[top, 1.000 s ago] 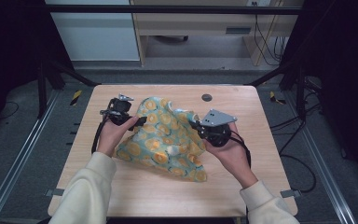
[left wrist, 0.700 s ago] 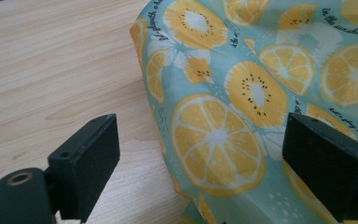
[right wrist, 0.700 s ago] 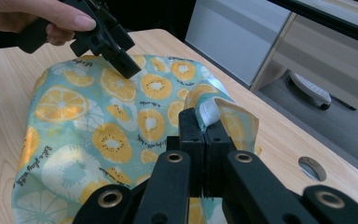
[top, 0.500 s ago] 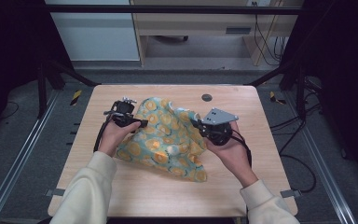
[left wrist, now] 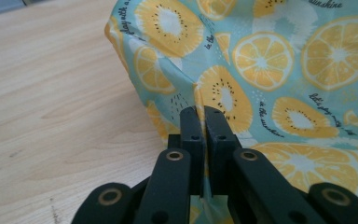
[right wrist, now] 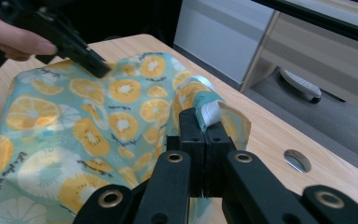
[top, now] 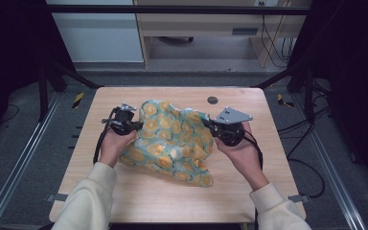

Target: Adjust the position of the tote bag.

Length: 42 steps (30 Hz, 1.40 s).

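Note:
A teal cloth (top: 172, 139) printed with orange and kiwi slices lies crumpled in the middle of the wooden table (top: 148, 201). My left gripper (top: 136, 125) is at its left edge. Its jaws have just been closing and now pinch a fold of the cloth (left wrist: 270, 70), seen up close in the left gripper view (left wrist: 204, 114). My right gripper (top: 206, 123) is at the cloth's right side, shut on a rolled-up edge of the cloth (right wrist: 88, 126) that sticks up between its jaws (right wrist: 204, 121). The left gripper (right wrist: 98, 67) also shows far off in the right gripper view.
A small round metal disc (top: 212, 100) is set in the table top behind the cloth, near the far edge. Bare wood (left wrist: 51, 93) runs left of the cloth. Black frame bars and cables stand around the table.
The left gripper's jaws have closed on the cloth's left edge. Both hands have stayed nearly where they were, and the right gripper keeps its hold.

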Tool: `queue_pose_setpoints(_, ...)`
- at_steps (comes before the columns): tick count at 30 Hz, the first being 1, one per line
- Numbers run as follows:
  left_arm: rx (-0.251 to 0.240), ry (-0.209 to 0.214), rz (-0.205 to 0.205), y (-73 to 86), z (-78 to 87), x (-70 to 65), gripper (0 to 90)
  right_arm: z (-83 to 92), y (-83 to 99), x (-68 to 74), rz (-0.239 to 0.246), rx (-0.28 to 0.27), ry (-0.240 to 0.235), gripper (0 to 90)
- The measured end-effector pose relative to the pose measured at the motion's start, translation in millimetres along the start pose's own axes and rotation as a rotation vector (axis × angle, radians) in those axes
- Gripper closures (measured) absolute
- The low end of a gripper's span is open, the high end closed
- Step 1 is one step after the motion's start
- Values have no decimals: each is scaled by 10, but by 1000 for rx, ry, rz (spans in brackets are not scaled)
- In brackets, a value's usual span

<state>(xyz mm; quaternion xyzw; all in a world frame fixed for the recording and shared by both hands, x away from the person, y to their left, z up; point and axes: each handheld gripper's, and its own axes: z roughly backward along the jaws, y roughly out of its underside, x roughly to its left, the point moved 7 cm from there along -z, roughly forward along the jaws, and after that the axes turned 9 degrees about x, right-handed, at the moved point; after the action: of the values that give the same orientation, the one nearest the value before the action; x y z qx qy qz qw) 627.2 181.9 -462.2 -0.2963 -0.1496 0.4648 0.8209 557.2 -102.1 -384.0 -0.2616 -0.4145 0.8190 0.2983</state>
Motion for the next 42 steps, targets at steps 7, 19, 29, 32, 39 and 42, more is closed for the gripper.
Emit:
queue_pose_setpoints(7, -122, -19, 40, 91, 226, 133, 900, 120, 50, -135, -29, -4, 19, 900)
queue_pose_setpoints(19, -200, -18, 38, 211, 460, 148, 900, 181, 160, -328, -85, 19, 61, 900)
queue_pose_setpoints(29, -320, -17, 2, 260, 882, 32, 900, 386, 136, -294, -89, -28, 59, 900)
queue_pose_setpoints(32, -339, -14, -10, 274, 949, -28, 900, 500, 135, -279, -100, -52, 55, 900)
queue_pose_setpoints(39, -361, -16, -49, 303, 1052, -120, 900, 643, 155, -276, -122, -85, 52, 900)
queue_pose_setpoints(42, -378, -14, -60, 319, 1086, -138, 900, 662, 180, -270, -127, -92, 43, 900)
